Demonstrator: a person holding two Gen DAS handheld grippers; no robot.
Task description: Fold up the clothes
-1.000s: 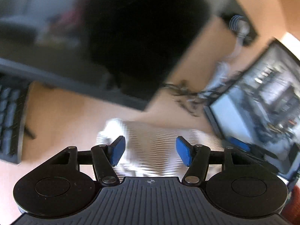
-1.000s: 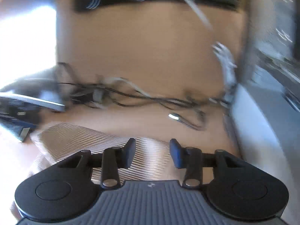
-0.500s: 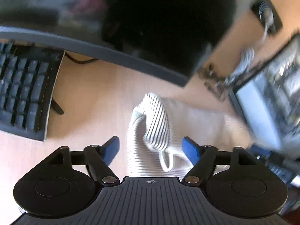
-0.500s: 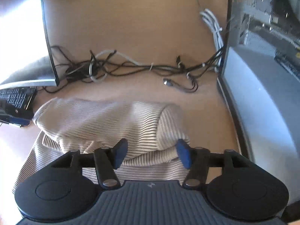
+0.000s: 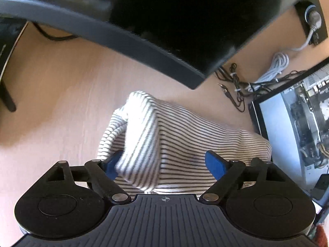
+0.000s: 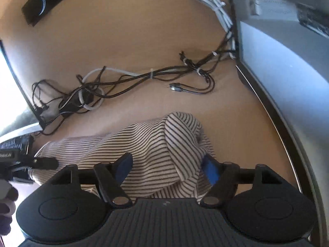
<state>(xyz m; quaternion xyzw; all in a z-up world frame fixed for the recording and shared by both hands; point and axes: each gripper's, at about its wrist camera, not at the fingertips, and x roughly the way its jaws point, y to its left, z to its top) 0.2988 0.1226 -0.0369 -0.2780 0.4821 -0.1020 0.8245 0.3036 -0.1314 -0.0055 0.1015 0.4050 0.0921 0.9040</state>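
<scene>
- The striped garment (image 5: 185,135) lies bunched on the wooden desk (image 5: 53,86), between a monitor (image 5: 164,20) and a computer case (image 6: 287,72).
- The left gripper (image 5: 164,162) is spread wide over its one end.
- The right gripper (image 6: 166,168) is spread wide over the other end.
- Tangled cables (image 6: 123,82) lie behind it.

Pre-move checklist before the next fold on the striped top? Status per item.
1. Left gripper open, fingers either side of the striped top: ok.
2. Right gripper open over the same cloth: ok.
3. Top lying flat on the desk: not ok, bunched and humped at both ends.
4. Cable tangle apart from the cloth: ok.
5. Monitor edge clear of the right side: tight, cannot tell.
6. Hem or sleeve between the fingers: cannot tell.
</scene>
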